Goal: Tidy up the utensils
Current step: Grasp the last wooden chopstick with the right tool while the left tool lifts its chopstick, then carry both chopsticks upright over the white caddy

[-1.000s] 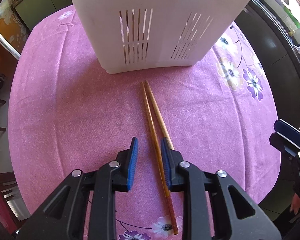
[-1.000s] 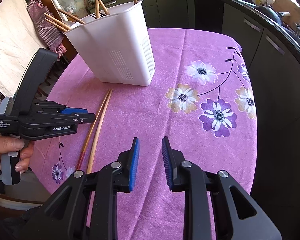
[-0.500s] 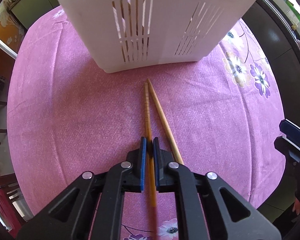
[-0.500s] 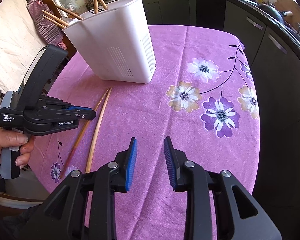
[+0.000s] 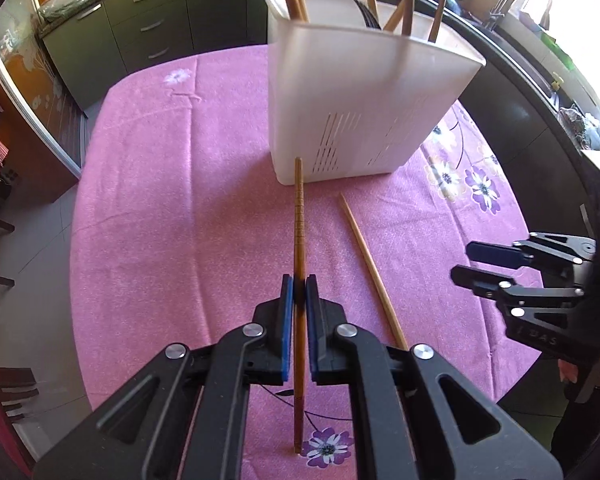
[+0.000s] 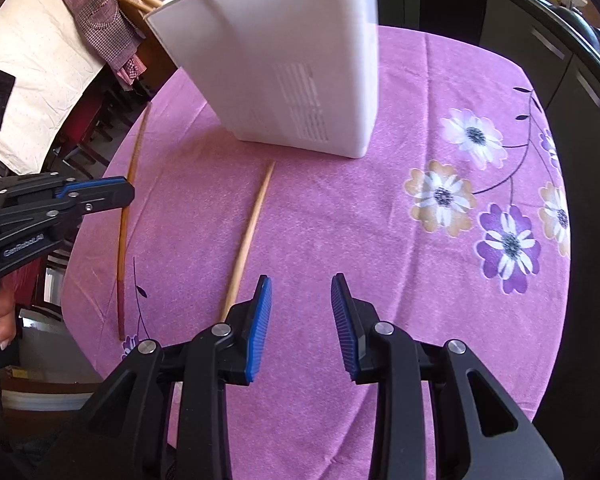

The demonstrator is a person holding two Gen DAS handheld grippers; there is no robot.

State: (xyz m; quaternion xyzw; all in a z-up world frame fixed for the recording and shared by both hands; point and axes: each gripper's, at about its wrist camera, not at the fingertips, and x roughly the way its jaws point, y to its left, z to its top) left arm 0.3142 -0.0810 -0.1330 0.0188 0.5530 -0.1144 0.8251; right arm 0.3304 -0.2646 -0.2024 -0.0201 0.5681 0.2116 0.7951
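The darker chopstick is clamped between the pads of the left gripper, lifted clear of the cloth and pointing toward the white utensil holder. Its mate, the pale chopstick, lies flat on the worktop just to the right, with its far tip near the holder's base. The right gripper hovers near it, jaws apart and holding nothing.

The task looks well advanced: several chopsticks and other handles already stand in the holder, and only these two seem to be left. One is in hand and not yet dropped in; the other is untouched.

The worktop is a round table under a pink-purple cloth printed with flowers. Around it run dark kitchen cabinets, and a checked cloth hangs at one side.
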